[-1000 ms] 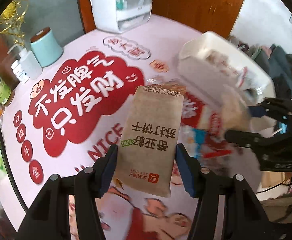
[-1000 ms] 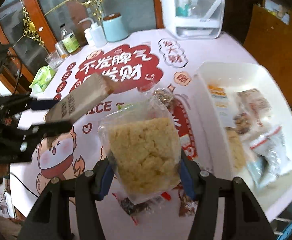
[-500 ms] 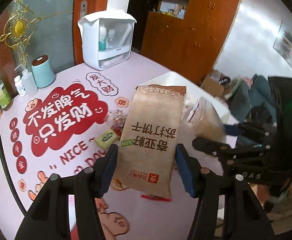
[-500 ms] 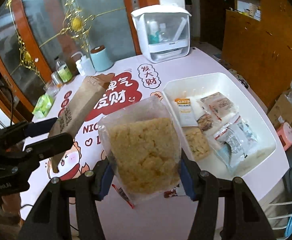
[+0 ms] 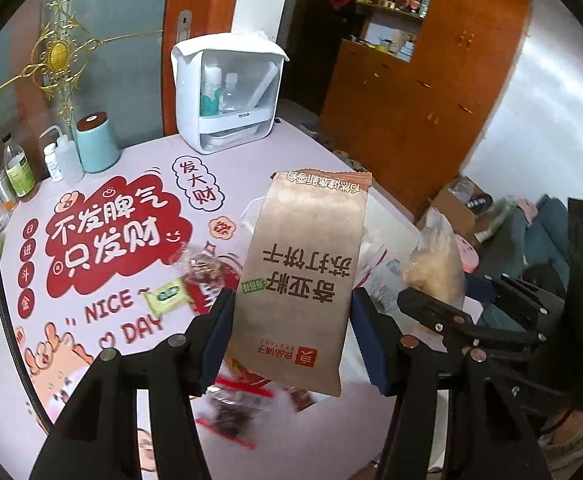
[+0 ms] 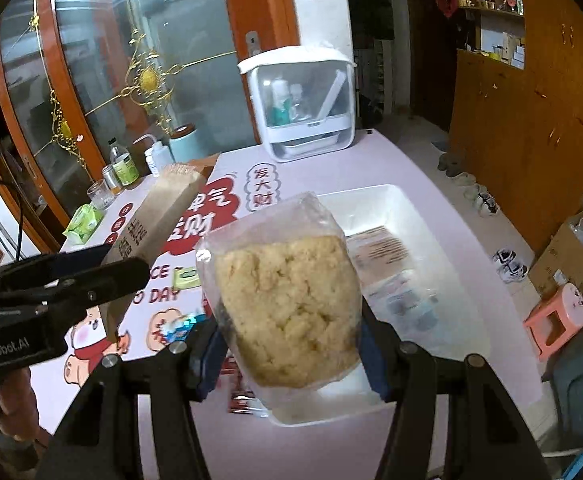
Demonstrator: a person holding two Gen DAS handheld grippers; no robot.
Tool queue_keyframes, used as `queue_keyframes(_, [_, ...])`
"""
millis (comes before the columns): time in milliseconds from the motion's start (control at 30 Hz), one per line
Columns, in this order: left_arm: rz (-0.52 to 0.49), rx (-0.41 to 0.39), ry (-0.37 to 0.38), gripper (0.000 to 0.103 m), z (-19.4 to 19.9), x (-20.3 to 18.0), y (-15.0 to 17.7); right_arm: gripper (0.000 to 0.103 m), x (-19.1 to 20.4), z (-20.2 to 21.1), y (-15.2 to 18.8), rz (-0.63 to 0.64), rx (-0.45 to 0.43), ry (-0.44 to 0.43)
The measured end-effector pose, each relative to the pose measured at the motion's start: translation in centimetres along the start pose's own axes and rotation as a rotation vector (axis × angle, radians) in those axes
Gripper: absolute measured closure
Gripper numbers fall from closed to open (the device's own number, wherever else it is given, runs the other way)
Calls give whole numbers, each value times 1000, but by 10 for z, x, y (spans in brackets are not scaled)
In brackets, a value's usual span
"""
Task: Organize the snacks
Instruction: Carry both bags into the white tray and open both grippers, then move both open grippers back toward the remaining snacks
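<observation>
Bottles [image 5: 19, 168] and a pale blue canister [image 5: 96, 144] stand at the far left edge of the pink table [image 5: 139, 184], whose cover carries red and white lettering. A white box with a clear front [image 5: 227, 96] sits at the table's far side. Nearer, a small yellow-green packet [image 5: 166, 294] lies flat on the cover, with a clear wrapper of dark snacks [image 5: 203, 268] just beside it and another red-edged pack of dark snacks [image 5: 231, 412] blurred at the near edge.

Above these, the left gripper [image 5: 291, 336] holds a tall brown paper snack pack [image 5: 303, 272] upright, off the table, its 2 blue pads pressed against the pack's long sides near the lower half. The printing on the pack reads upside down in the left wrist view.

To the right, the right gripper [image 6: 287, 340] is clamped on a clear bag of pale yellow crumbly snack [image 6: 287, 300], also lifted, with the pads on the bag's lower sides. In the right wrist view this bag hangs in front of the near left corner of a white bin [image 6: 419, 208] that rests on the table's right half. Inside the bin lie several flat packets, among them a brown-labelled packet [image 6: 379, 252] and a blurred bluish one [image 6: 411, 304]. Outside the bin's near left corner, a red wrapper [image 6: 243, 400] lies on the table. A pink stool [image 6: 559, 320] stands on the floor at far right.
</observation>
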State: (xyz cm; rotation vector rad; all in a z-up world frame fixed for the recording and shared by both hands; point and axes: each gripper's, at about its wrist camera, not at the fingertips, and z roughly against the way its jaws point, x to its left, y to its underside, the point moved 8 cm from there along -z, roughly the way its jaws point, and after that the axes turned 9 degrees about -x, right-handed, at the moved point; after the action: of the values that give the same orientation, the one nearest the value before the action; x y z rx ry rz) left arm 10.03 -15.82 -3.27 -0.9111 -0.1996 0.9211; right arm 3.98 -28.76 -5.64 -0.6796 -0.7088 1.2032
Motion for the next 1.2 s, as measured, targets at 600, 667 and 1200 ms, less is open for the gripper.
queue_keyframes(600, [58,-29,-38,48,-57,-95,-26,45,-74,-6,-27,22,-61,30])
queue_keyframes(667, [62,-44,-41,51,-58,-96,-32,45,-76,-12,-30,28,-58,32])
queue_keyframes(1200, [177,-10,-166,19,-82,-54,-24,30,-86,-65,-29,65,41,71])
